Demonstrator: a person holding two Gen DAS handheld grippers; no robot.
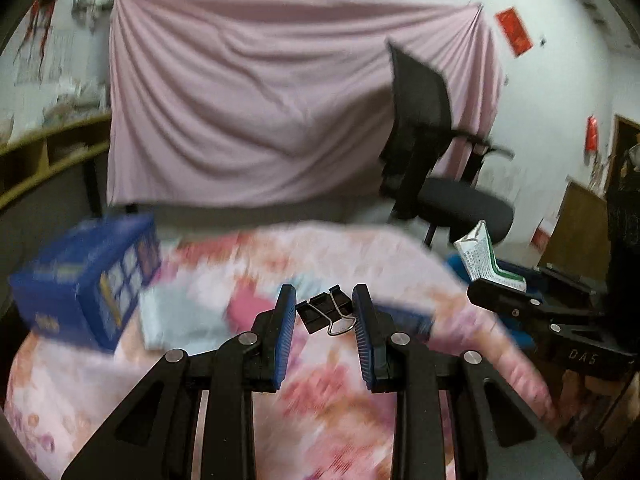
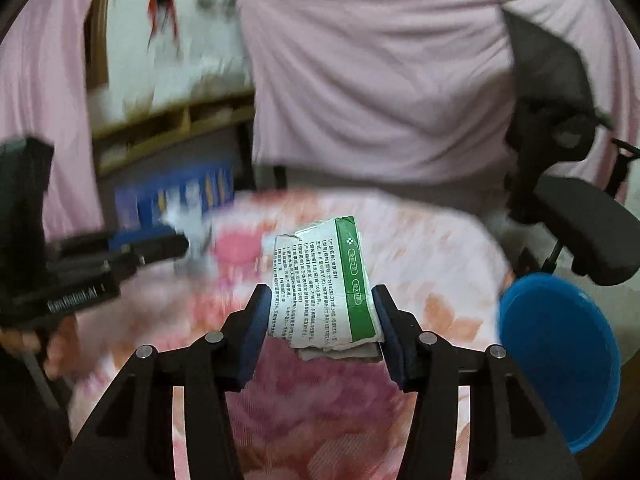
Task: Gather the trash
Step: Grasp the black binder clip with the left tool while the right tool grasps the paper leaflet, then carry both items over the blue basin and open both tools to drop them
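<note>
My right gripper (image 2: 322,300) is shut on a crushed white-and-green paper carton (image 2: 324,292) and holds it above the flowered tablecloth (image 2: 420,248). The carton also shows in the left wrist view (image 1: 486,258), held by the right gripper (image 1: 500,288) at the table's right edge. My left gripper (image 1: 324,310) is shut on a black binder clip (image 1: 326,312), held between its blue pads above the cloth. In the right wrist view the left gripper (image 2: 176,244) sits at the left, blurred.
A blue round bin (image 2: 560,360) stands low at the right of the table. A blue box (image 1: 84,280) stands on the table's left. A pale cloth or paper (image 1: 180,316) lies beside it. A black office chair (image 1: 436,160) and pink drape (image 1: 260,100) stand behind.
</note>
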